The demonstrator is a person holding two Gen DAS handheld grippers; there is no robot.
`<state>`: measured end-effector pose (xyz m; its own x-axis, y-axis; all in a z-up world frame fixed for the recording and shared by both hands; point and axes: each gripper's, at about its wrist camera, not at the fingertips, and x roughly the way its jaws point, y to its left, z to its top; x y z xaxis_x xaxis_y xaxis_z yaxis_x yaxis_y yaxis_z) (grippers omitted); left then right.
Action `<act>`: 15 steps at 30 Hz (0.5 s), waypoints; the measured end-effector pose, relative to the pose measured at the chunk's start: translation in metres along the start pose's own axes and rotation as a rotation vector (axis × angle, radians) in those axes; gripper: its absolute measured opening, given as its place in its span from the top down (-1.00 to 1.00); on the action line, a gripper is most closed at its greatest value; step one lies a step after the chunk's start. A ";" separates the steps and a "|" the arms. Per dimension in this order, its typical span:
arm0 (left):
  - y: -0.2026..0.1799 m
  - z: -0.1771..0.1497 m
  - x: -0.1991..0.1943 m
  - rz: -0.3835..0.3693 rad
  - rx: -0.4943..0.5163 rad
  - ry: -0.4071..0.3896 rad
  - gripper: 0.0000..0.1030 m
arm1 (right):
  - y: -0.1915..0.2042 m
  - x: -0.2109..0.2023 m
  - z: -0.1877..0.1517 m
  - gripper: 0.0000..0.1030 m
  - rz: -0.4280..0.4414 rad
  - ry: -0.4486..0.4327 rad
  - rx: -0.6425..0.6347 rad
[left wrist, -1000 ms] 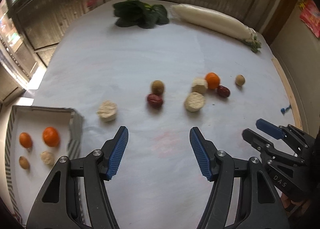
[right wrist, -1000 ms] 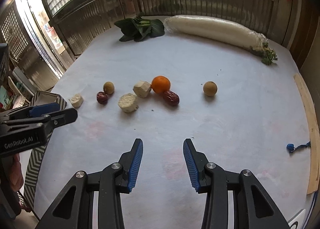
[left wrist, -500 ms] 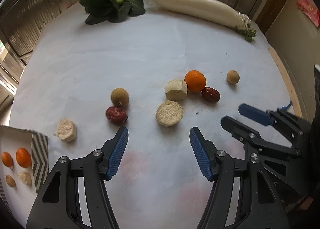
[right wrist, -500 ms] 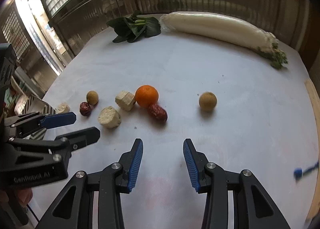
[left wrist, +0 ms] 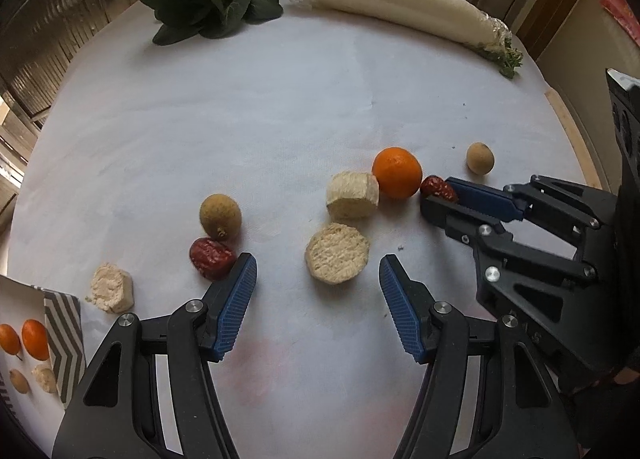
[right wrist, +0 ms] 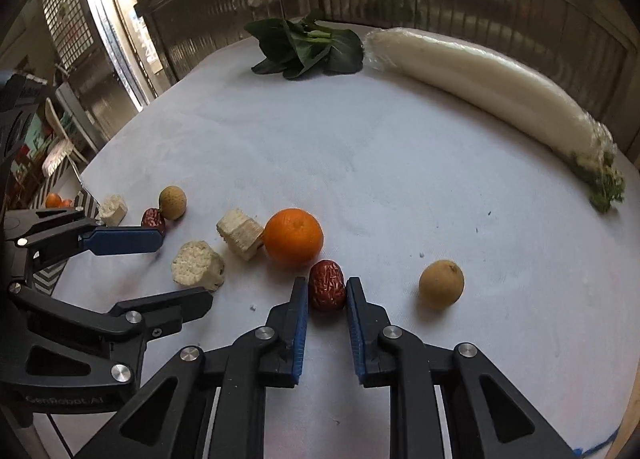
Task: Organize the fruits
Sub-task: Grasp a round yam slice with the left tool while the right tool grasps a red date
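White cloth-covered table (right wrist: 400,163), slatted wall behind. Your right gripper (right wrist: 327,299) clamps wrinkled red date (right wrist: 327,285) between its jaws; left gripper (left wrist: 318,291) gapes empty, pale round chunk (left wrist: 337,253) just ahead. Pick step; next, lift date toward striped tray (left wrist: 64,323).

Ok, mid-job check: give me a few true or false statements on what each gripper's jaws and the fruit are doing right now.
1. The right gripper has its jaws closed on a red date. True.
2. The left gripper holds the orange. False: its jaws are open and empty.
3. The orange touches the gripped date. True.
4. The white radish lies in the tray. False: it lies on the table's far side.
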<state>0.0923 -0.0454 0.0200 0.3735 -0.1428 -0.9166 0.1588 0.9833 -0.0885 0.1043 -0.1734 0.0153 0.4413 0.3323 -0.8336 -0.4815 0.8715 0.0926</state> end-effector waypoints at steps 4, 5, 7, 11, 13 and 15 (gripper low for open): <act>-0.004 0.002 0.004 -0.010 0.011 0.000 -0.25 | -0.006 -0.007 -0.009 0.65 -0.008 -0.005 0.049; -0.004 0.003 0.005 -0.013 0.014 -0.001 -0.25 | -0.009 -0.009 -0.013 0.65 -0.006 -0.005 0.069; -0.006 0.002 0.006 -0.013 0.022 -0.001 -0.18 | -0.015 -0.014 -0.020 0.65 -0.007 -0.009 0.109; -0.007 0.002 0.005 0.005 0.046 -0.021 0.42 | -0.018 -0.019 -0.027 0.65 -0.008 -0.010 0.149; -0.006 0.000 0.003 -0.003 0.048 -0.022 0.42 | -0.018 -0.023 -0.030 0.65 -0.005 -0.016 0.167; -0.006 -0.003 0.000 0.000 0.051 -0.028 0.42 | -0.017 -0.027 -0.032 0.65 -0.001 -0.023 0.180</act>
<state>0.0889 -0.0510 0.0196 0.3992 -0.1463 -0.9051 0.2050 0.9764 -0.0674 0.0762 -0.2086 0.0192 0.4595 0.3382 -0.8213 -0.3389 0.9215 0.1898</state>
